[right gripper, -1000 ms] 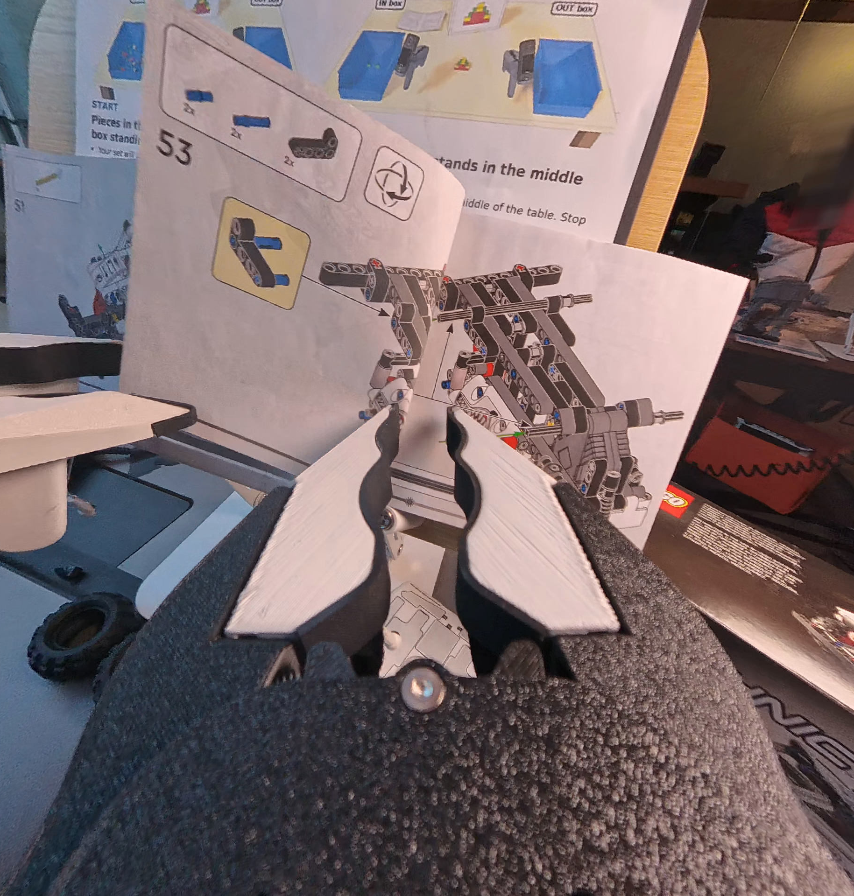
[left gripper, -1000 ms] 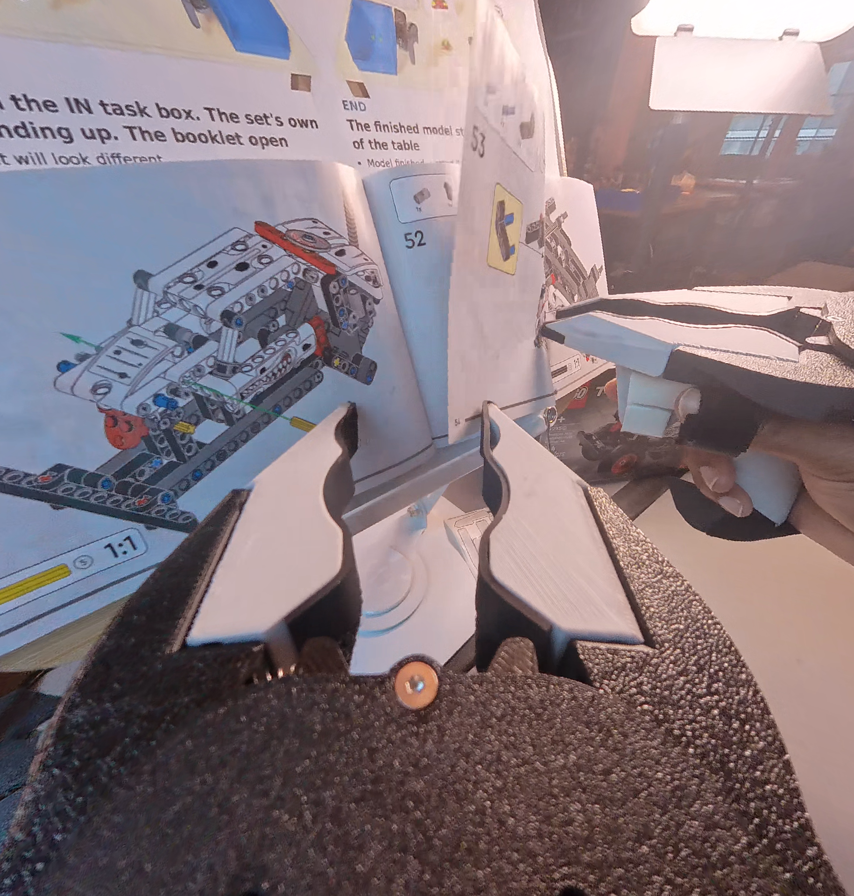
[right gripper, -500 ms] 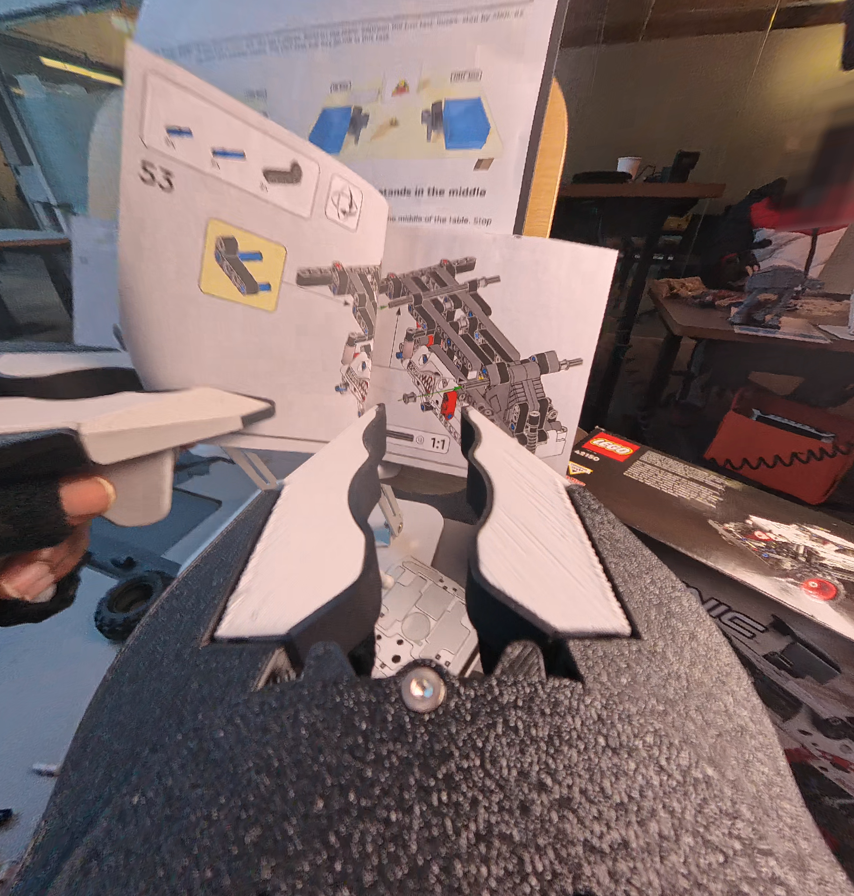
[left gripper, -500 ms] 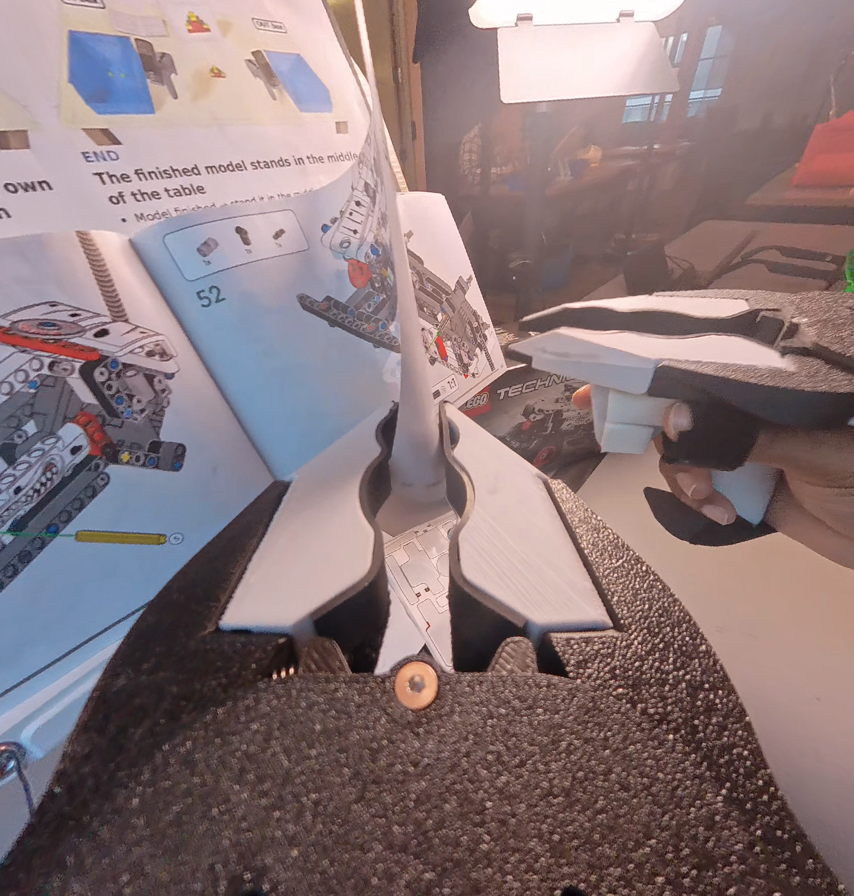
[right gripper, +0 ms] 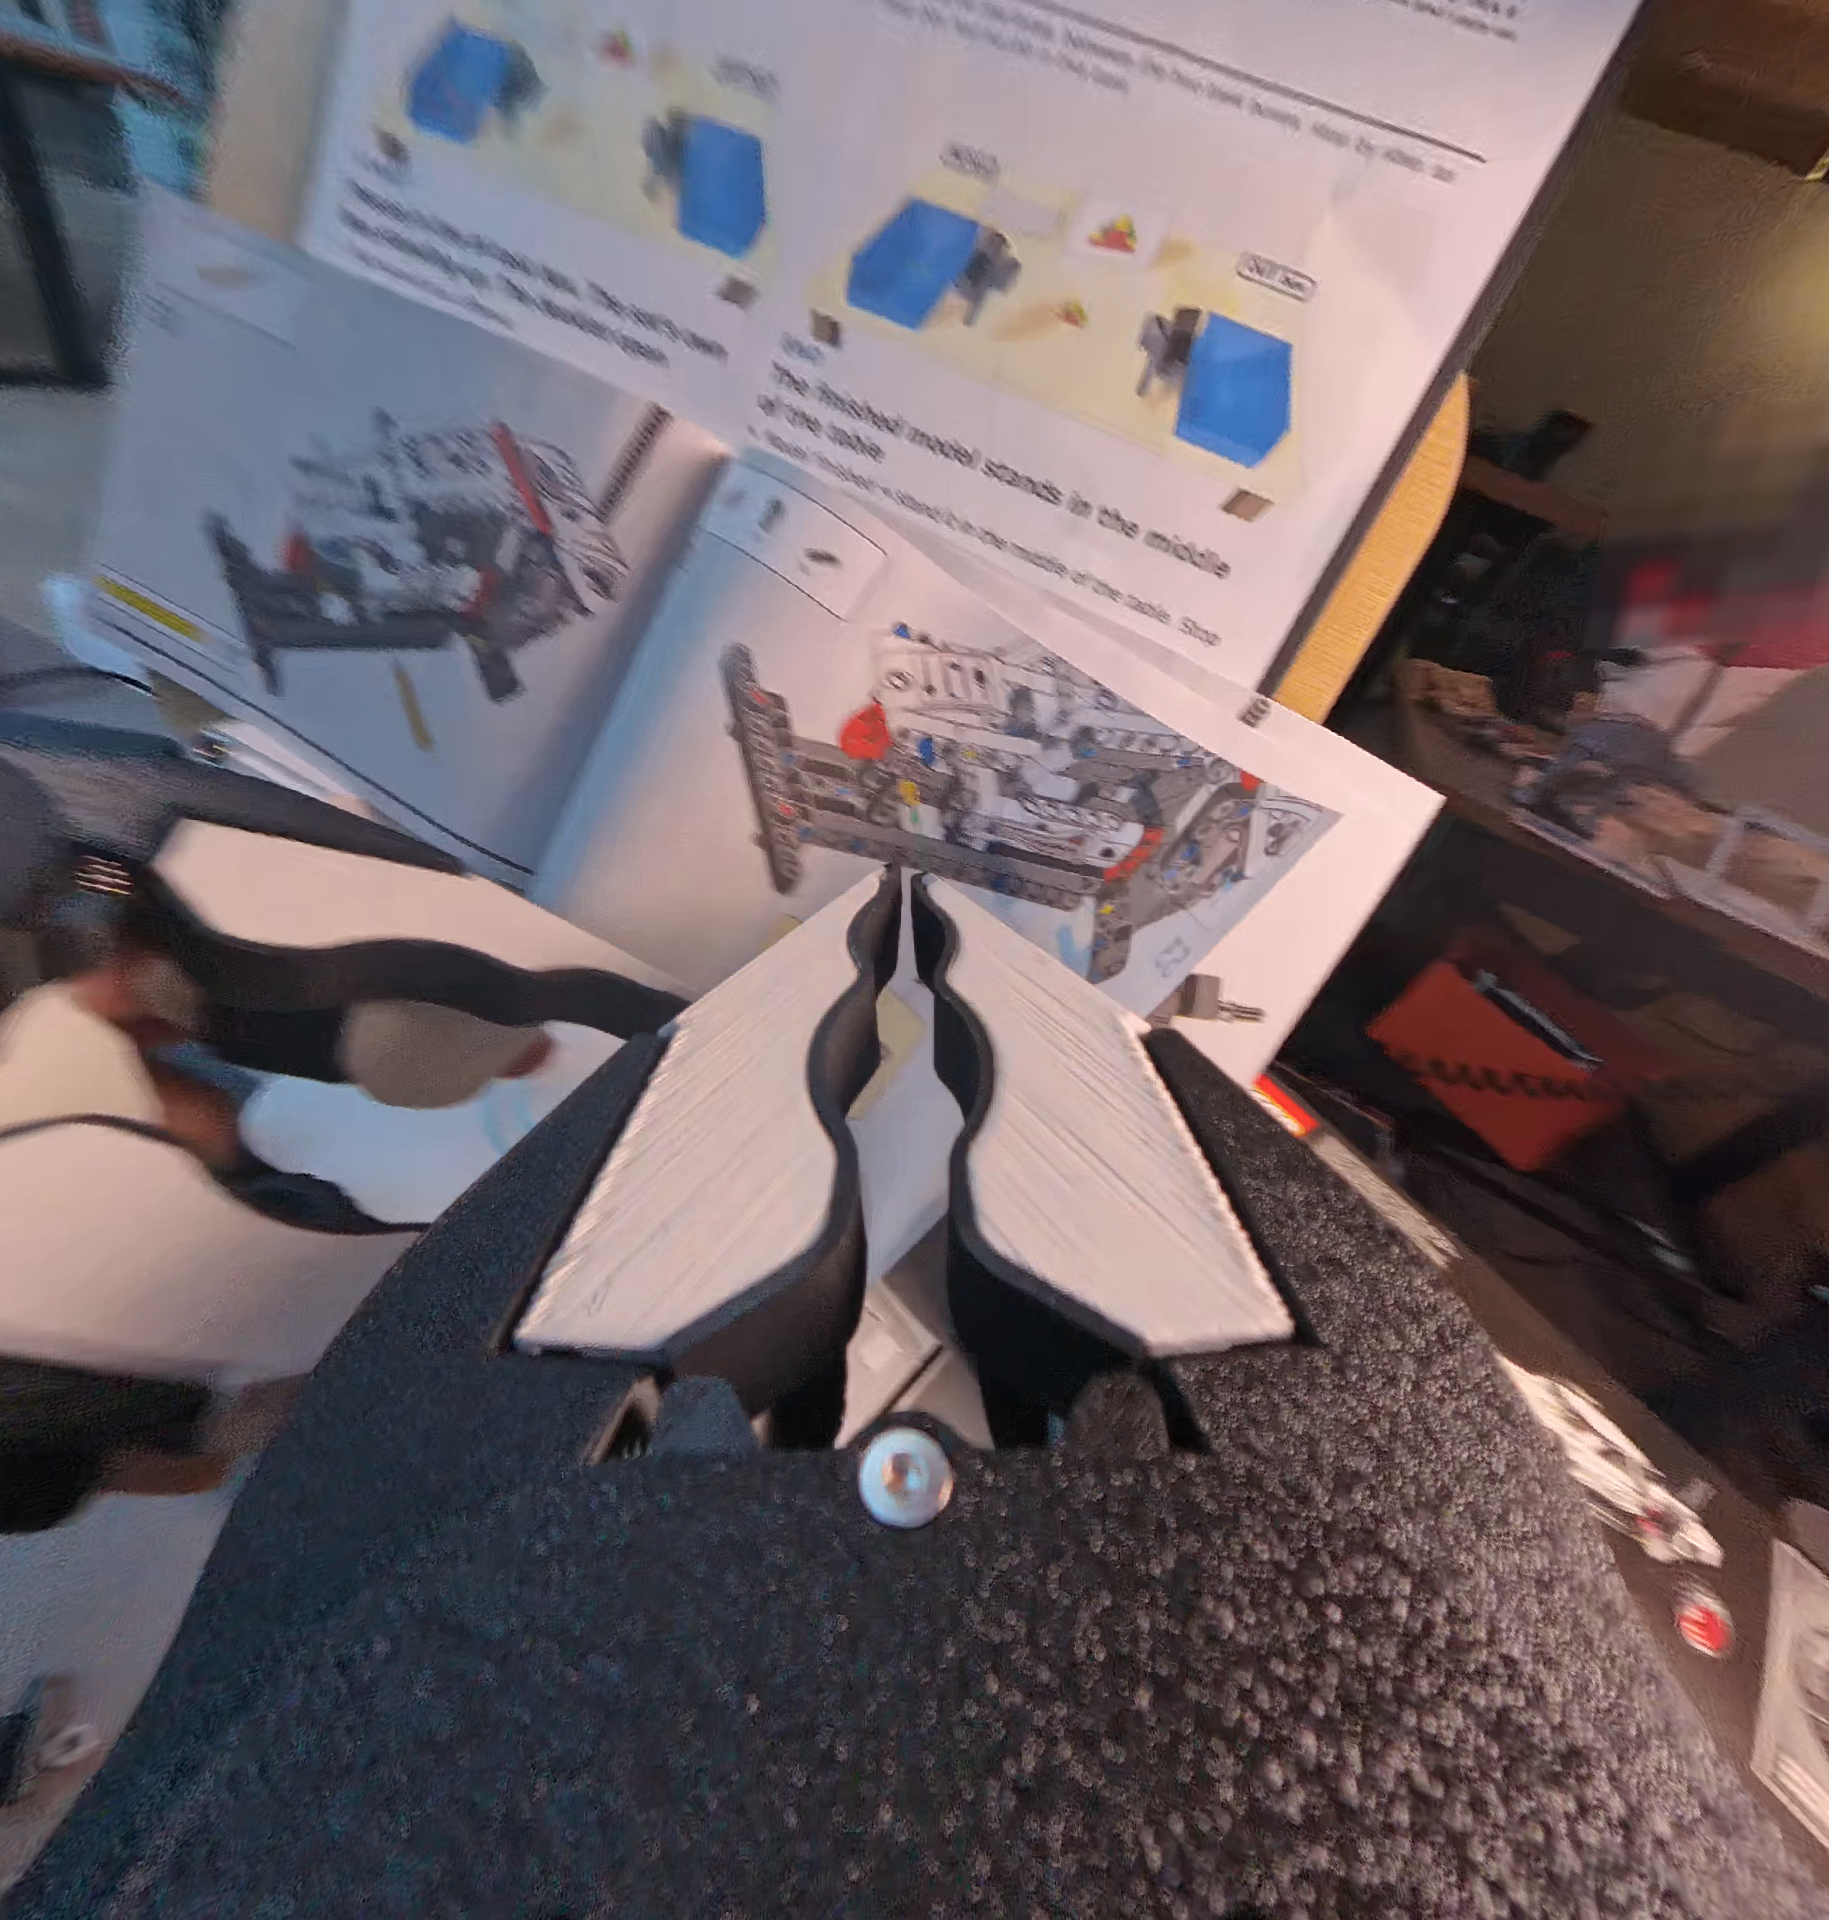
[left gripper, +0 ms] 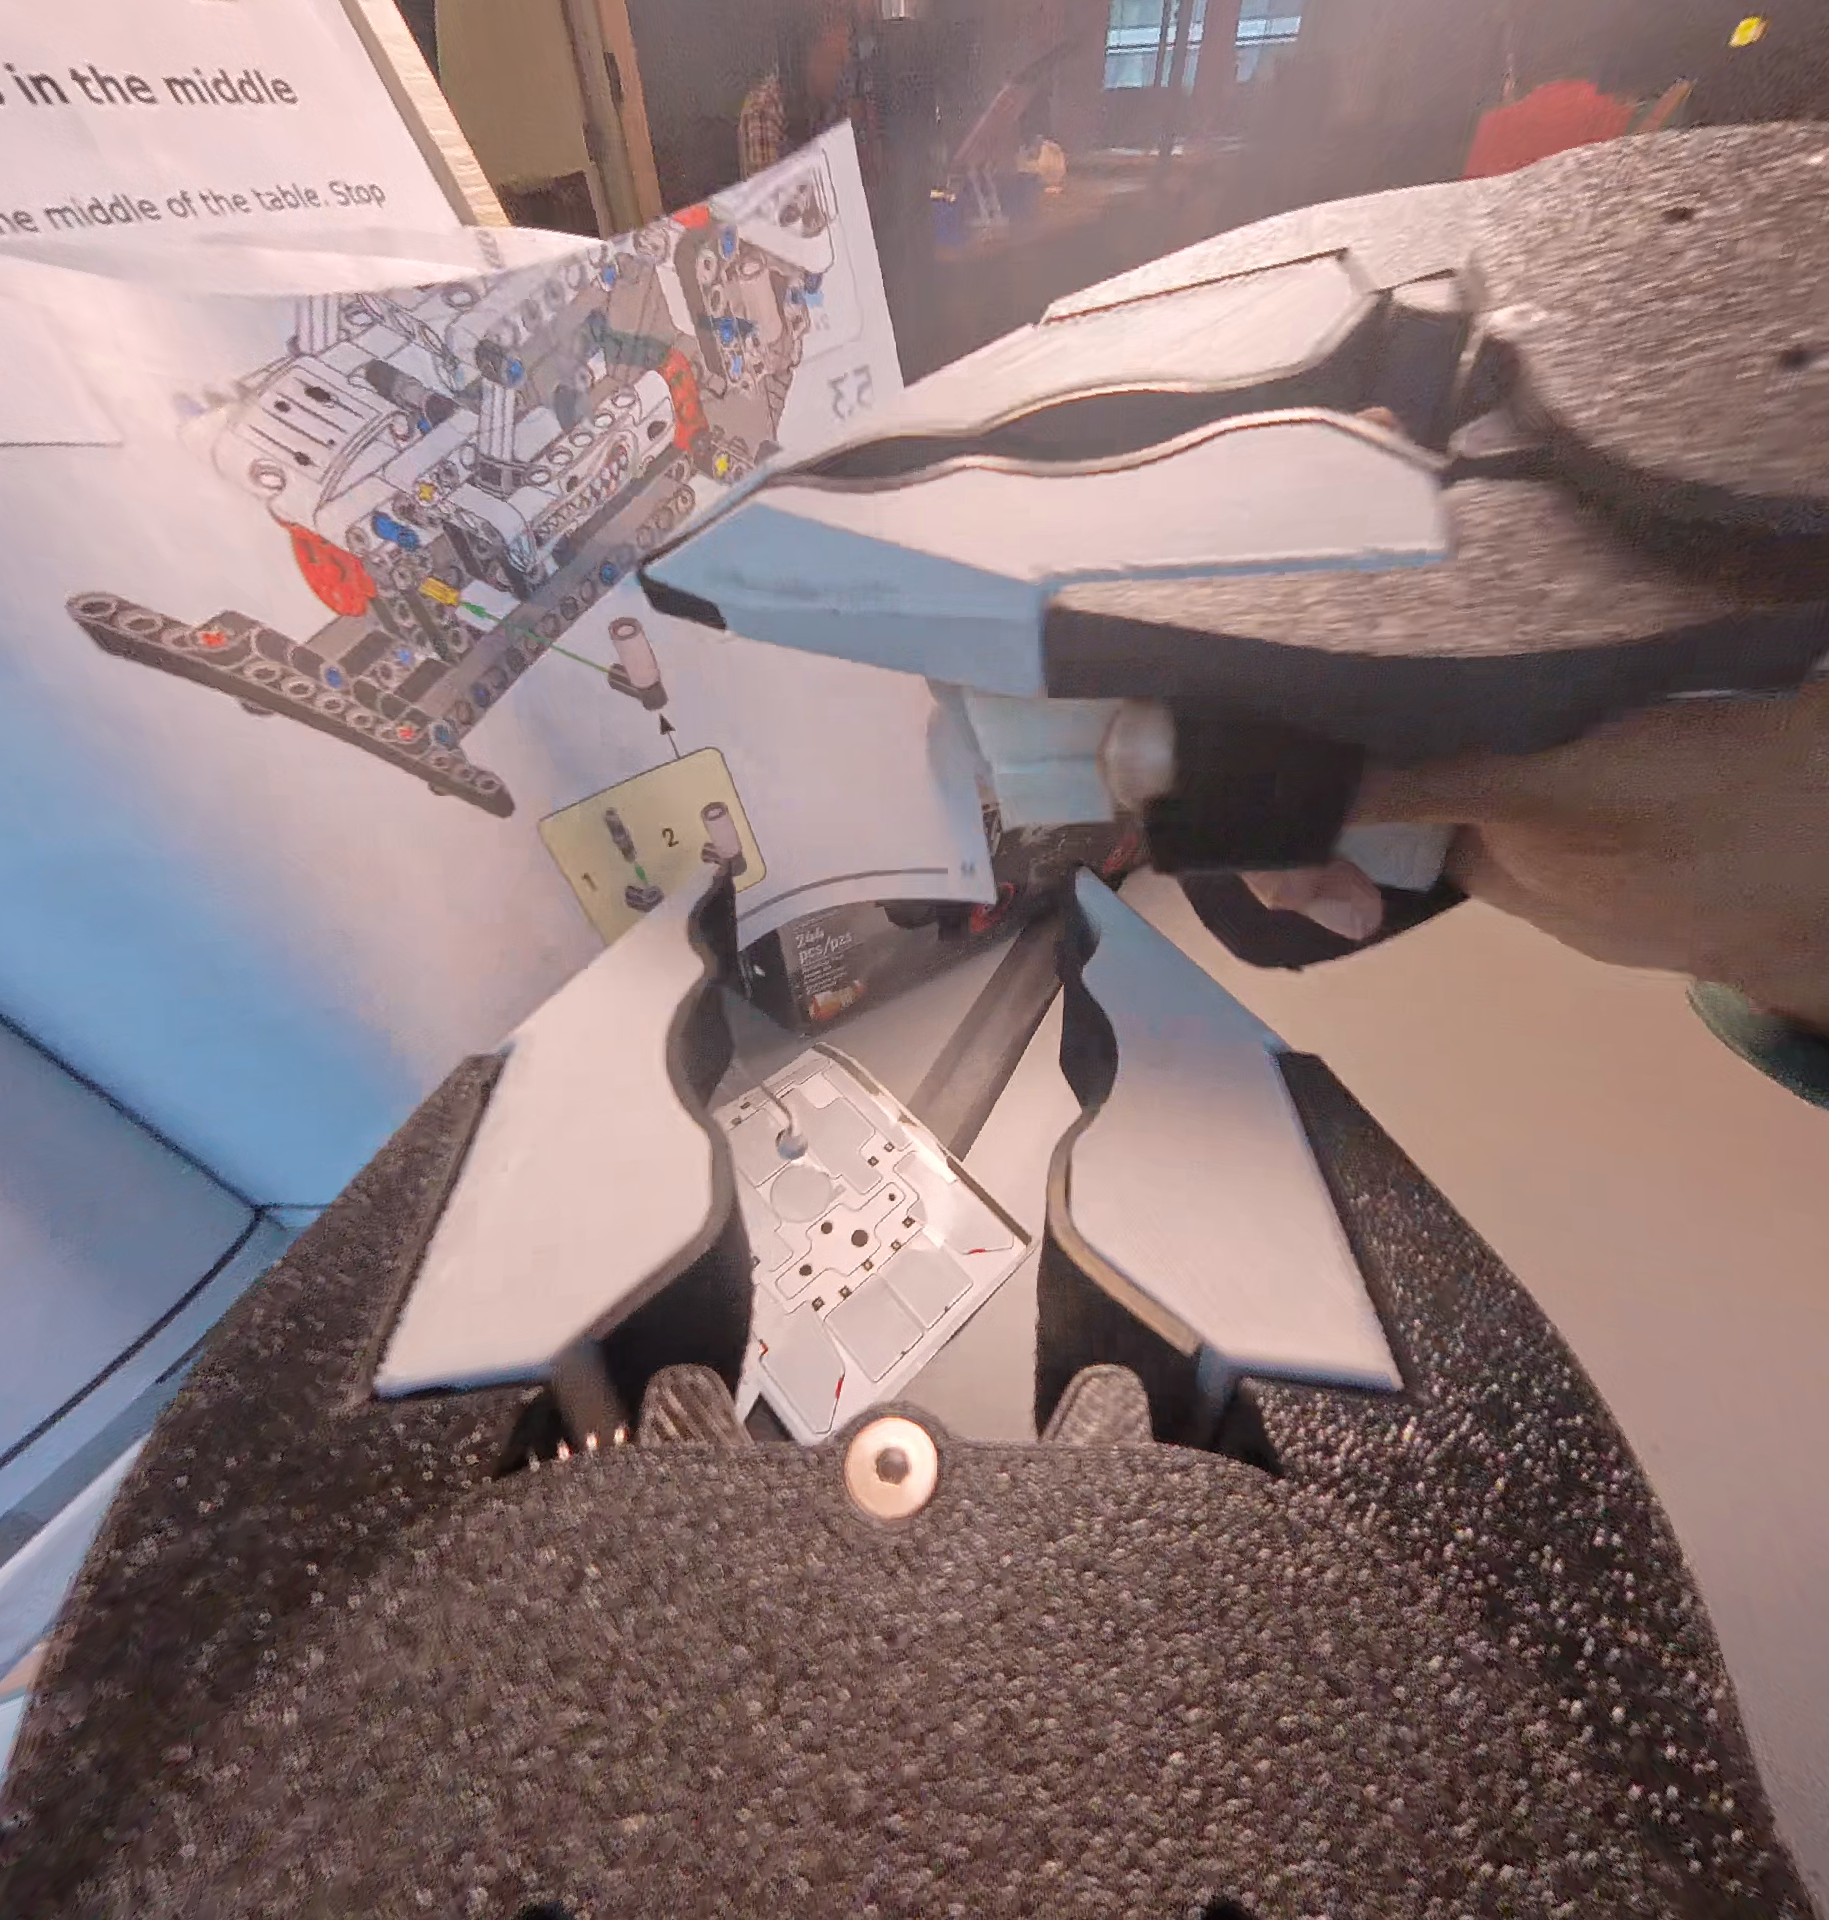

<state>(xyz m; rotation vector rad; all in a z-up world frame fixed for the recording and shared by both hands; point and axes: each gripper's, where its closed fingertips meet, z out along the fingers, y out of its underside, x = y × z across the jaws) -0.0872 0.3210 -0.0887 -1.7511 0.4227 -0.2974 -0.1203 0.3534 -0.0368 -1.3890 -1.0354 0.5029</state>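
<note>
Since half a second ago my left gripper (left gripper: 894, 899) has let the page go and stands spread with nothing between its fingers, while my right gripper (right gripper: 905, 883) now pinches the lower edge of that loose page (right gripper: 1045, 831), lifting it clear of the propped-open instruction booklet (left gripper: 214, 779) so it can turn. Nearest me a pale sheet of cut-out shapes (left gripper: 868, 1226) lies flat under the left gripper; farther off the printed poster (right gripper: 993, 312) is cropped, and motion blur smears the right view, so I cannot tell how the booklet is supported.

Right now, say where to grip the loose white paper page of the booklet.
Pinch the loose white paper page at its free outer edge, from the right: it curls off the spine, leaving that edge clear. The right gripper is shut there.
</note>
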